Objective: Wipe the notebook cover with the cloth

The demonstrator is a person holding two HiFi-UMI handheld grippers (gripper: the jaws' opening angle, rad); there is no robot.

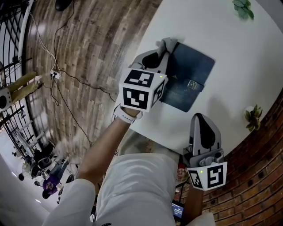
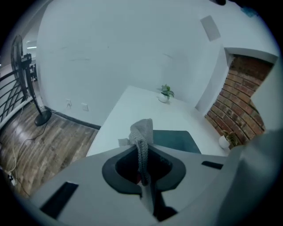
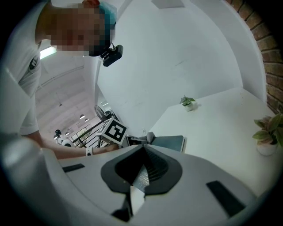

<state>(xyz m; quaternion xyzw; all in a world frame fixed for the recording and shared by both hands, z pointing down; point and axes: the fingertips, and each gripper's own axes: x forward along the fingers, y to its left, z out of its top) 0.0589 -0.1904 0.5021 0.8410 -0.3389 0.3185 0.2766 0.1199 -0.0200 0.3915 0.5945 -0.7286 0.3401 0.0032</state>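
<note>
A dark blue notebook [image 1: 189, 73] lies flat on the white table [image 1: 239, 53], near its left edge. It has a small metal clasp [image 1: 193, 84]. My left gripper [image 1: 164, 48] is shut on a grey knitted cloth [image 1: 168, 43], held at the notebook's far left corner. In the left gripper view the cloth [image 2: 142, 131] sticks up out of the closed jaws, with the notebook [image 2: 174, 140] just behind it. My right gripper [image 1: 198, 118] hangs at the table's near edge, right of the notebook, shut with nothing in it. The right gripper view shows the notebook [image 3: 170, 142] ahead.
Small potted plants stand at the far edge [image 1: 242, 8] and the right edge [image 1: 253, 117] of the table. A brick wall [image 1: 261, 176] runs along the right. Wooden floor with cables [image 1: 66, 75] lies left of the table edge. A floor fan [image 2: 26, 84] stands by the wall.
</note>
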